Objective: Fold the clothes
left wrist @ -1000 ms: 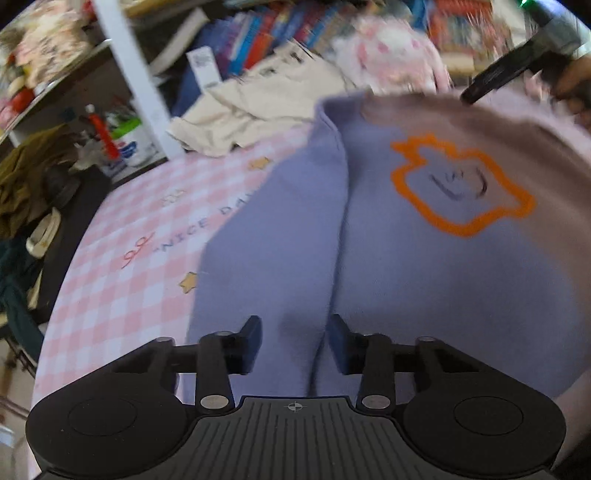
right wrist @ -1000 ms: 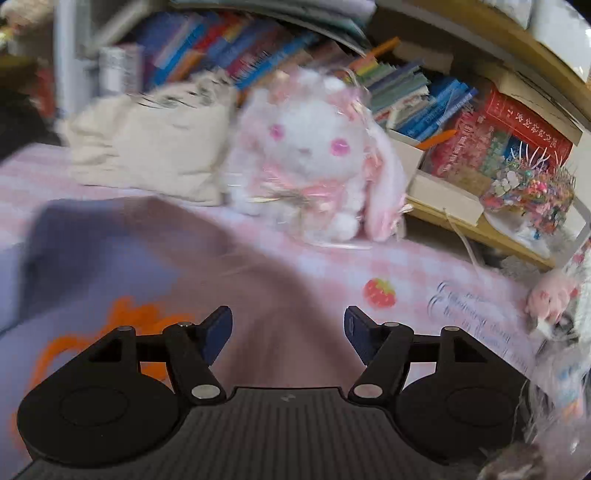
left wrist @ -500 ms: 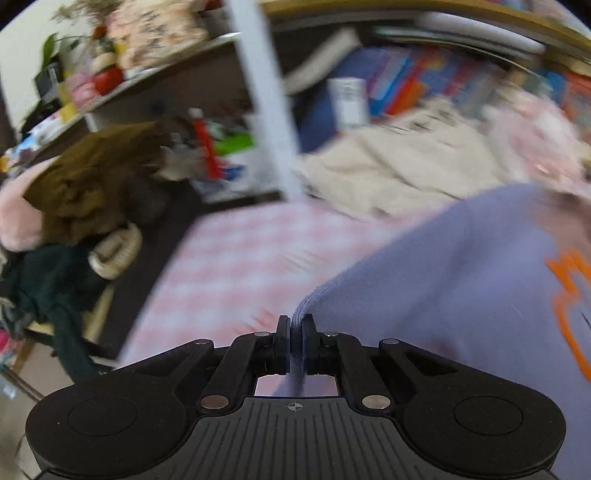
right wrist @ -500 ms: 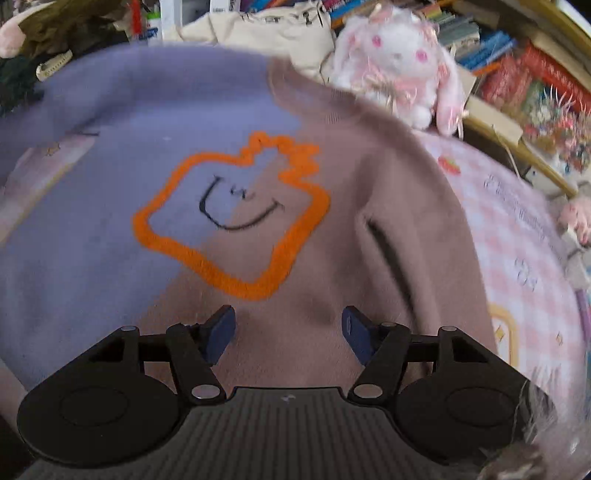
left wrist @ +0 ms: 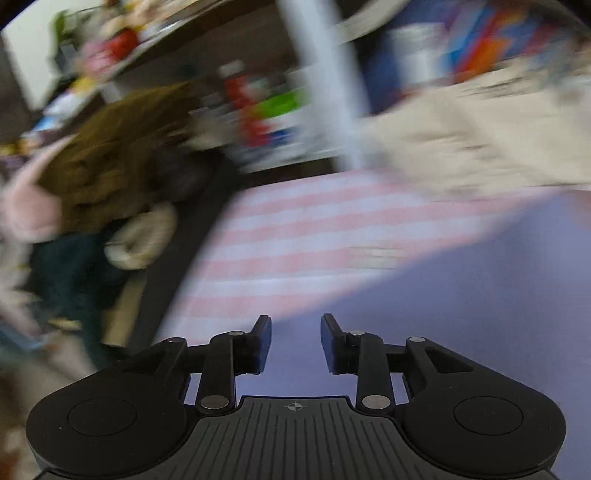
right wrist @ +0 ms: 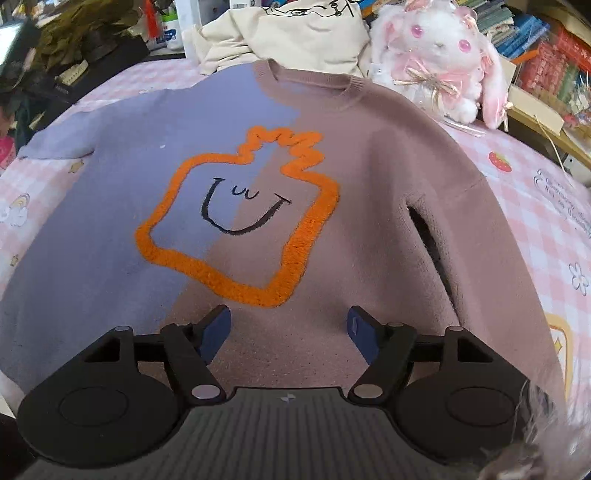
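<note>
A sweater (right wrist: 258, 206), half lilac and half dusty pink with a fuzzy orange outline around a smiling face, lies flat and face up on the pink checked cloth (right wrist: 546, 206). Its lilac sleeve (right wrist: 62, 144) is spread out to the left, and the pink sleeve (right wrist: 480, 258) hangs down along the body. My right gripper (right wrist: 288, 328) hovers over the sweater's lower part, its jaws opening with nothing between them. In the blurred left wrist view, my left gripper (left wrist: 295, 339) is over the lilac fabric (left wrist: 461, 295). Its jaws are opening and the cloth lies beneath them, not pinched.
A cream garment (right wrist: 288, 33) and a white plush rabbit (right wrist: 436, 55) lie behind the sweater's collar. Shelves of books (right wrist: 546, 66) stand at the back right. A white post (left wrist: 325, 85) and a dark heap of clothes (left wrist: 122, 155) stand beyond the table's left edge.
My left gripper closed on the lilac sleeve's edge, carried it left, and now stands apart with the cloth let go. My right gripper drew back from the rabbit to the sweater's lower part.
</note>
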The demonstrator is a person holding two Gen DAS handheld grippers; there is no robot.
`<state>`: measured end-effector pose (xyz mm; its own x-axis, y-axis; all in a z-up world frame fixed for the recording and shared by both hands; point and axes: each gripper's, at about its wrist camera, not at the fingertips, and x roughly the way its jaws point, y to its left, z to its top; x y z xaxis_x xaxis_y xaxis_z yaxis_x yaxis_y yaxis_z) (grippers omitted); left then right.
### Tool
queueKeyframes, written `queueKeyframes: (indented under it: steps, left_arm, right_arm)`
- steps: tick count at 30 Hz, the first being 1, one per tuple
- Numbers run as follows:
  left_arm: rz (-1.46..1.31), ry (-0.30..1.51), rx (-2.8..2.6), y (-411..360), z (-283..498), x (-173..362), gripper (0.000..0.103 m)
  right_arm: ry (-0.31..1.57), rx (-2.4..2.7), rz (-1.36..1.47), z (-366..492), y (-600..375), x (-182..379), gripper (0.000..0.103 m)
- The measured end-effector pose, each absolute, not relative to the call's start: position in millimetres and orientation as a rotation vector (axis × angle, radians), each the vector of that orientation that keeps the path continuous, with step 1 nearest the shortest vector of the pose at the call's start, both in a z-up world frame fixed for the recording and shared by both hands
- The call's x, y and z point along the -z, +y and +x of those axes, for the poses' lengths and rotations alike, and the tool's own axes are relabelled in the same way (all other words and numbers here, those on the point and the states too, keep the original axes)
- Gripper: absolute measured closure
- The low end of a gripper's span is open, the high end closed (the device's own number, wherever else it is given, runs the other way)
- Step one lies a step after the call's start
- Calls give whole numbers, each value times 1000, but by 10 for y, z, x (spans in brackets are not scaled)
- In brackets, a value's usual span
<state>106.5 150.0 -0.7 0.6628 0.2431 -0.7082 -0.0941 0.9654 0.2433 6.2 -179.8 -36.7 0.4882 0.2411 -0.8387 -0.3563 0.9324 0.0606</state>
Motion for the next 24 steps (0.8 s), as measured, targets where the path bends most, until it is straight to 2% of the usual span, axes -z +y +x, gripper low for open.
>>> queueKeyframes:
  steps: [1, 3, 9, 11, 14, 17, 19, 20, 21, 23, 24]
  left_arm:
    - [159, 819, -123, 1373, 916, 8, 59]
    - [95, 825, -22, 1143, 631, 49, 52]
    - [58, 889, 32, 742, 118, 242, 46]
    - [80, 913, 24, 685, 73, 304, 44]
    - [81, 922, 7, 685, 43, 356, 39]
    - [52, 933, -12, 730, 11, 351, 37]
    - [29, 939, -30, 751, -17, 350, 36]
    - [19, 941, -38, 759, -35, 351, 36]
    - [13, 941, -46, 764, -59, 355, 36]
    - [-8, 939, -65, 770, -101, 365, 35]
    - [-26, 935, -78, 779, -123, 373, 33]
  right_arm:
    - [999, -351, -92, 61, -1866, 334, 36]
    - [994, -322, -22, 34, -2024, 248, 36]
    - [884, -180, 86, -134, -2831, -124, 37]
    - [918, -94, 57, -13, -3122, -93, 38]
    - [1042, -11, 21, 219, -3490, 131, 48]
    - [1102, -9, -69, 327, -3613, 310, 54]
    - [1101, -29, -30, 352, -3705, 319, 56]
    - [1103, -36, -3, 374, -3744, 318, 66]
    - [1104, -43, 23, 396, -3780, 317, 69]
    - [1102, -65, 47, 449, -3832, 308, 89]
    - [1100, -61, 14, 505, -3831, 300, 90]
